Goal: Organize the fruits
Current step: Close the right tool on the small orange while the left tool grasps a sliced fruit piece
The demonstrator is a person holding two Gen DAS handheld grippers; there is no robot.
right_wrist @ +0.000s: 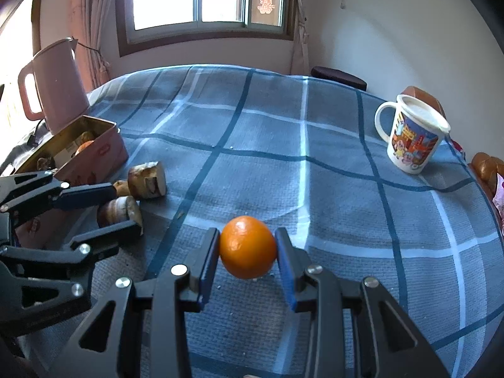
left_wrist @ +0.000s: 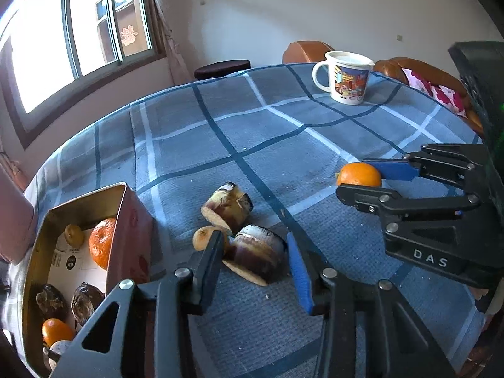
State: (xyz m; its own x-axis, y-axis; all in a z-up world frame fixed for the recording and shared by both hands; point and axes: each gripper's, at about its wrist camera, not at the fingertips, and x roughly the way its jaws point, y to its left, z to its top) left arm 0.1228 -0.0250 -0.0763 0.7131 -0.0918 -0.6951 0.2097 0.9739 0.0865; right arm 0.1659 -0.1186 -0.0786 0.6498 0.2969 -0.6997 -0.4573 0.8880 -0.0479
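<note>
My right gripper is shut on an orange that sits on the blue checked tablecloth; the left wrist view shows the same gripper and orange at the right. My left gripper straddles a brown cut chunk, with both pads against its sides. A second brown chunk and a small yellowish piece lie just beyond. An open pink tin at the left holds oranges and dark pieces.
A printed white mug stands at the far right of the table. A pink kettle stands behind the tin. Brown chairs line the far edge. The tablecloth drops off at the rounded far rim.
</note>
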